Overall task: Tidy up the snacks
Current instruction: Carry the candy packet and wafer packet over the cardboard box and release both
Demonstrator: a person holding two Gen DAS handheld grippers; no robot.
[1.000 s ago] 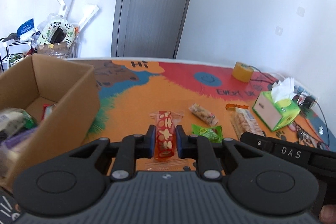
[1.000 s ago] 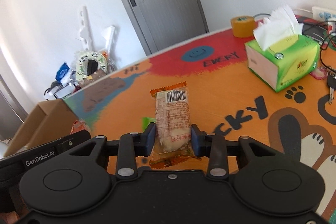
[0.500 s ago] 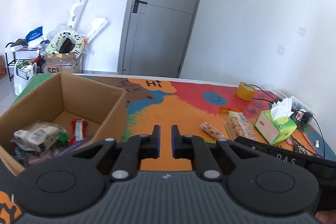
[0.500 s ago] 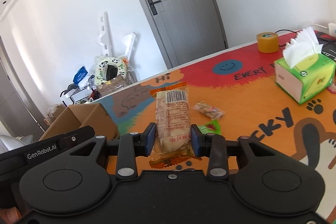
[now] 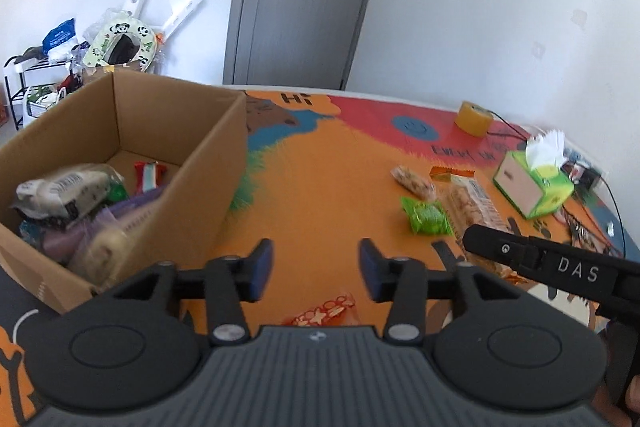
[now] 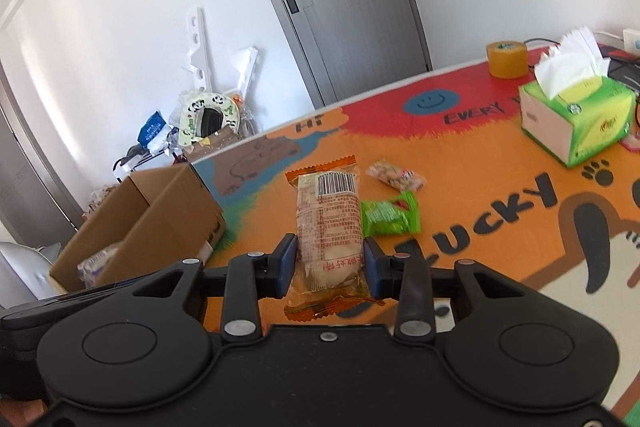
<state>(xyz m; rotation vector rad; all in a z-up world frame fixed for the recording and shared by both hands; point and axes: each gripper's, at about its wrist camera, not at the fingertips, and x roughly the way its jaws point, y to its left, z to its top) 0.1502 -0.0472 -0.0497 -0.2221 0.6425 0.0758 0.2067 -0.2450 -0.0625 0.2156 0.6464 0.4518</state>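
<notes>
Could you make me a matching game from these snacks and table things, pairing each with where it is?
Things:
1. orange-wrapped cake
2. green packet
3. tape roll
4. red-striped packet

Places:
A. inside the cardboard box
B. between the right gripper fingers
C. far table edge, near the wall
D. lying on the orange mat

Pairs: 1-B, 2-D, 3-C, 4-A

Bright, even daylight washes the white walls; fisheye bending curves the door (image 6: pixel 352 3) and frame corners; snacks in the cardboard box (image 5: pixel 120 163) are motion-blurred; shadows soft
</notes>
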